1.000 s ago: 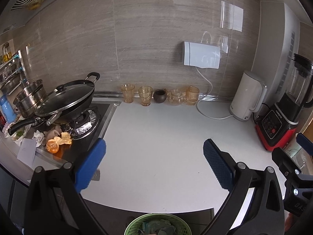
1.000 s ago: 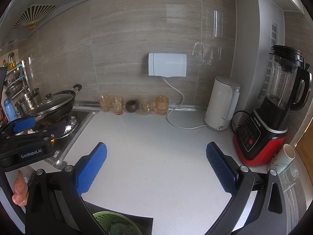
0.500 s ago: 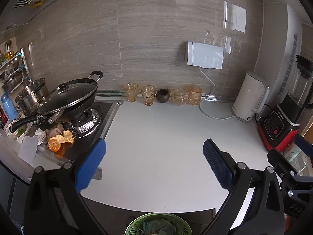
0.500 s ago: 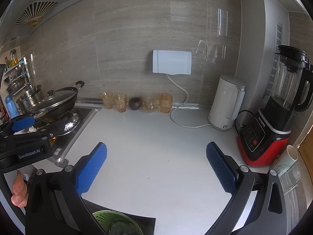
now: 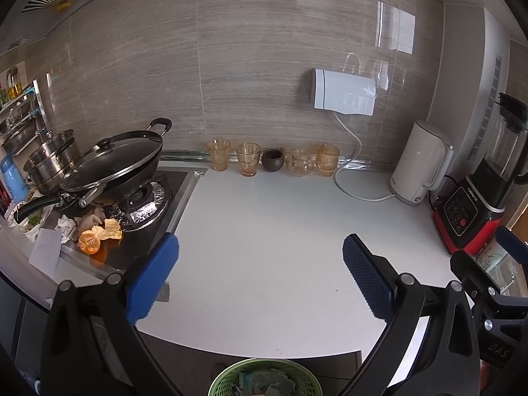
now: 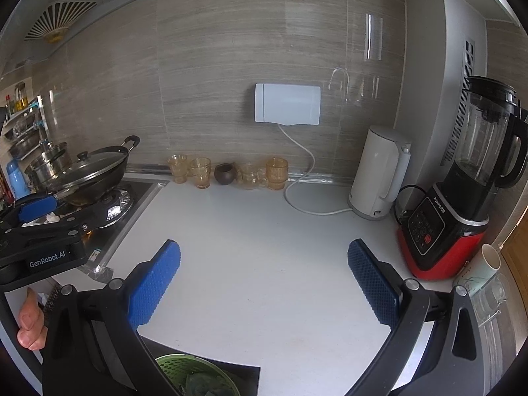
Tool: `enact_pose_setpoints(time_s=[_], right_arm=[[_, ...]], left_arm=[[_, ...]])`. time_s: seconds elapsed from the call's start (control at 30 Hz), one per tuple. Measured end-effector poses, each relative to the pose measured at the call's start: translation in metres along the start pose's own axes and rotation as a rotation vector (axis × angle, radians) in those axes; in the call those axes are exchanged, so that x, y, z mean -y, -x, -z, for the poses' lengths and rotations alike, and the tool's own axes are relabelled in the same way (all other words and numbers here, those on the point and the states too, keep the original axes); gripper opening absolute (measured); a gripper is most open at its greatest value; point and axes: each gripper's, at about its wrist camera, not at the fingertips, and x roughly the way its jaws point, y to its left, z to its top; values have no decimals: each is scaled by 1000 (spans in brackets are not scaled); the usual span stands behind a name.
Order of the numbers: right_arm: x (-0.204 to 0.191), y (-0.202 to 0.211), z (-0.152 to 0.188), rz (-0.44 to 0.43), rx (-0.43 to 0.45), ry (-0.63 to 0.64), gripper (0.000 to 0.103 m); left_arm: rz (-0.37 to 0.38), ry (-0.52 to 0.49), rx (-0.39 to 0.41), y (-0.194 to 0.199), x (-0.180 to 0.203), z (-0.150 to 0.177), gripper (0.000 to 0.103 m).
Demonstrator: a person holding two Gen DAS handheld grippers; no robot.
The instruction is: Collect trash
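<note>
Both tools hang empty over the white stone countertop (image 5: 264, 231): the left gripper (image 5: 260, 257) has its blue ribbed jaws spread wide with nothing between them, and the right gripper (image 6: 264, 264) is just as wide and just as bare. The trash sits well to the left, on the dark glass hob (image 5: 132, 247) in front of the foil-lined burner (image 5: 145, 204): a heap of orange citrus peel and fruit (image 5: 99, 236), with crumpled white tissue (image 5: 66, 226) just beside it and a flat white slip of paper (image 5: 46, 252) near the hob's front edge. A green perforated plastic basket (image 5: 264, 379), already holding some scraps, stands below the counter's front edge, and is probably the place for the trash. The main risk, as I judge it, lies in the reach: the lidded black wok (image 5: 112, 165) stands on the burner close behind the heap, its long handle (image 5: 36, 204) jutting out near the tissue, so a wide-open finger coming in carelessly could knock it. The peel is loose and layered, so a shallow pinch may lift only one piece and scatter the rest. The flat paper offers little edge to grip and may slide off the hob instead of rising.
</note>
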Motion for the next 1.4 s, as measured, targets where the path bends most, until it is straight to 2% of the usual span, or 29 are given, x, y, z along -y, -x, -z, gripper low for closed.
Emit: enact_pose_setpoints(time_s=[1.4], right_arm=[[-3,-10,2,3,-19,8,101]], left_arm=[[10,15,-16,-6,3,5,95]])
